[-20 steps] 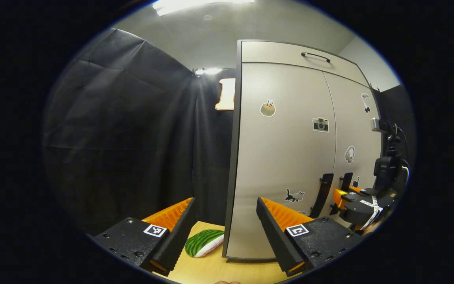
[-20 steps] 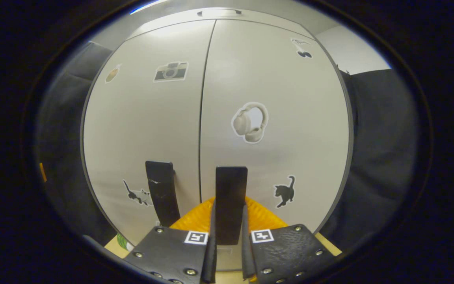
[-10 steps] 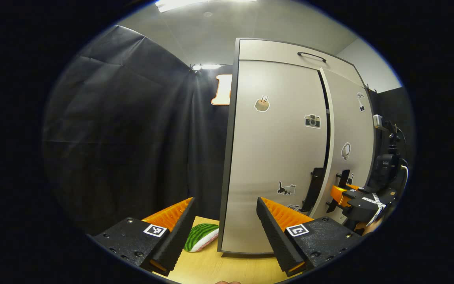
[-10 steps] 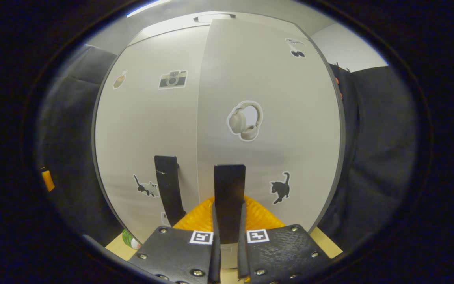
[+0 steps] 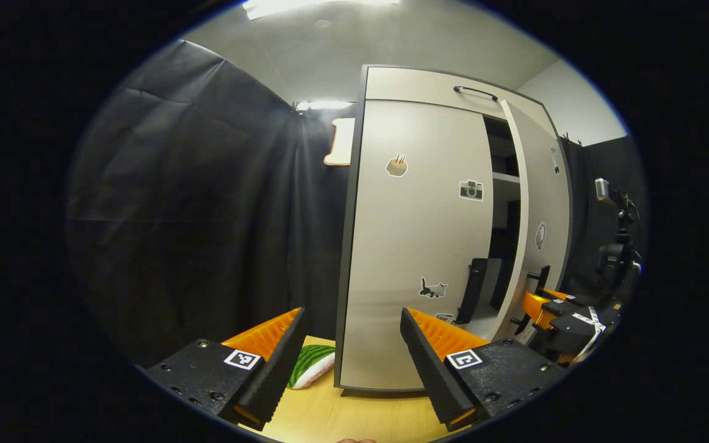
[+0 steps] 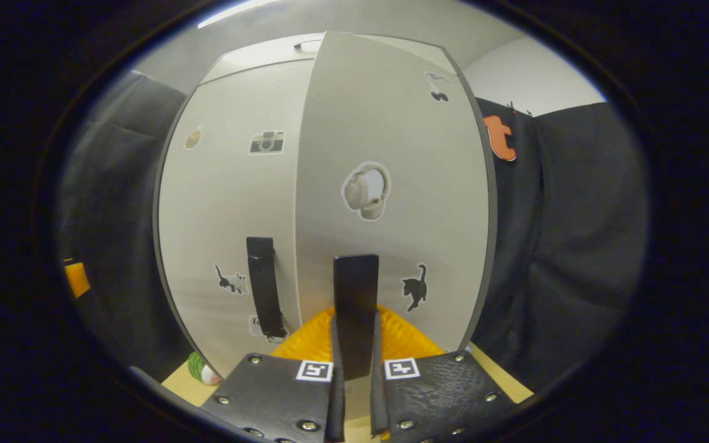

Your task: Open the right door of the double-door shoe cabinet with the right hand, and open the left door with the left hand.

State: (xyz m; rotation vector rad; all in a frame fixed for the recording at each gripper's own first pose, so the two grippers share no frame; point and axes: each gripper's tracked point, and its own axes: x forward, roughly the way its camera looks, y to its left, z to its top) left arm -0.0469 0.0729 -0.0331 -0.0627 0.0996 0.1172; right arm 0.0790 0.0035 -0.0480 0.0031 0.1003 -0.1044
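The pale shoe cabinet stands on a wooden table [image 5: 342, 418]. Its left door [image 5: 416, 246] is closed, and the black left handle [image 5: 476, 289] is free. The right door [image 5: 542, 209] stands ajar, and a dark gap [image 5: 505, 203] with shelves shows behind it. In the right gripper view my right gripper [image 6: 354, 335] is shut on the black right handle [image 6: 356, 295] of the right door [image 6: 391, 154]; the left handle [image 6: 265, 286] is to its left. My left gripper [image 5: 352, 317] is open and holds nothing, well short of the cabinet's left edge. The right gripper [image 5: 554, 307] shows farther off.
A toy watermelon slice [image 5: 311, 366] lies on the table by the cabinet's left corner. A top drawer with a bar handle [image 5: 474, 92] sits above the doors. A black stand with a device [image 5: 619, 246] is to the right. Black cloth walls surround the cabinet.
The right door went from closed to ajar, with my right gripper still shut on its handle. The dark gap between the doors widened. The left gripper stayed open and turned slightly.
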